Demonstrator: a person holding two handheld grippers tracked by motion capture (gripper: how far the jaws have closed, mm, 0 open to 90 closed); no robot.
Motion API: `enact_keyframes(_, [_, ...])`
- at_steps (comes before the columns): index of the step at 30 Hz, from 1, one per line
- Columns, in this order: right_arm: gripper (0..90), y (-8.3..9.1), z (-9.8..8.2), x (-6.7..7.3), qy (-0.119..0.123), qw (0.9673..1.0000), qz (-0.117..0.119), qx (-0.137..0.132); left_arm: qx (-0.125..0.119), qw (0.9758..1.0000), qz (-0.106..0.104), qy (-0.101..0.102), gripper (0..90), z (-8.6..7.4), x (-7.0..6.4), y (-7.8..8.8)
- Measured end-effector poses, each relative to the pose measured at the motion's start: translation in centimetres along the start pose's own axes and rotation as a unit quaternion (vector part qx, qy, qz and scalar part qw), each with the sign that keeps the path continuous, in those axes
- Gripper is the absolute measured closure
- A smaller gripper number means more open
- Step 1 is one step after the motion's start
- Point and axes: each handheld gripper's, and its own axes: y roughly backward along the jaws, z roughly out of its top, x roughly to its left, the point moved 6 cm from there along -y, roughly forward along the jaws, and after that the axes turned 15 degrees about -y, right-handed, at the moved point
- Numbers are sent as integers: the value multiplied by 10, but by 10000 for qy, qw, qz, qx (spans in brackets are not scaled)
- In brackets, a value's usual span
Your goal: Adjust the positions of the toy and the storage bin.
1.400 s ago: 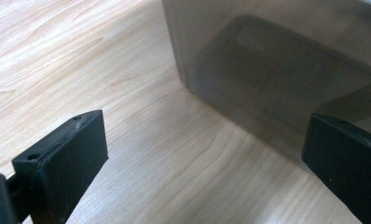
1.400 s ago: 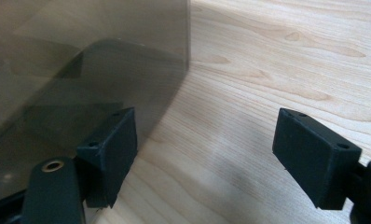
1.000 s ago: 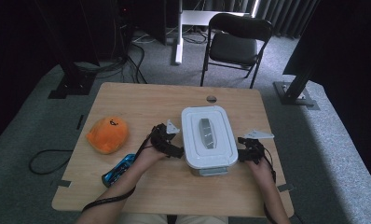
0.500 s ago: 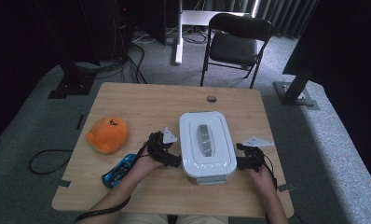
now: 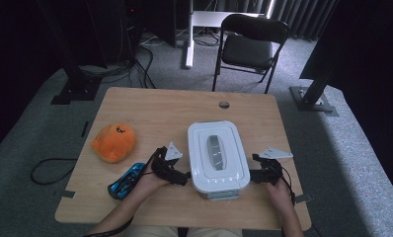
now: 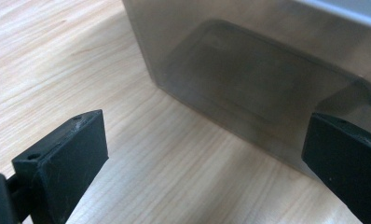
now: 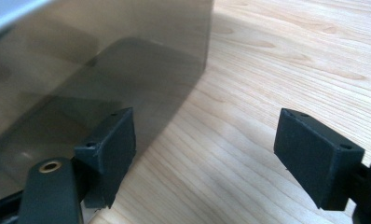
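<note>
A white box with a lid and a grey handle [image 5: 216, 155] sits on the wooden table [image 5: 160, 108] near its front edge. My left gripper [image 5: 184, 177] is at the box's left wall, low by the table. In the left gripper view it [image 6: 202, 154] is open, the translucent wall of the box [image 6: 249, 79] just ahead of it. My right gripper [image 5: 254, 170] is at the box's right wall. Its jaws [image 7: 204, 154] have just been opening, with only bare table between them and the box [image 7: 81, 70] beside the left jaw.
An orange plush toy [image 5: 113, 142] lies left of the box. A blue object [image 5: 127, 180] rests by my left forearm. A cable hole [image 5: 224, 104] marks the far part of the table. A black folding chair [image 5: 249, 44] stands beyond the far edge.
The box and both grippers have come a little toward the table's near edge. The left hand has slid back along the box's left side.
</note>
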Motion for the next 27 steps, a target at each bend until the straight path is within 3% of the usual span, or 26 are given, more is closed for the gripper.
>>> enact_keyframes(6, [187, 14, 6, -7, -241, 9992, -122, -284, 26, 9998, -181, 17, 8, -11, -7, 1])
enact_keyframes(10, [187, 24, 10, -10, -373, 9984, -52, -412, 76, 9996, -257, 16, 8, -21, -12, 3])
enact_keyframes(18, [168, 39, 13, -8, -443, 9970, 60, -635, 157, 9993, -328, 26, 8, -41, -22, 13])
enact_keyframes(27, [149, 45, 7, -1, -433, 9970, 137, -630, 262, 9991, -337, 45, 8, -67, -31, 20])
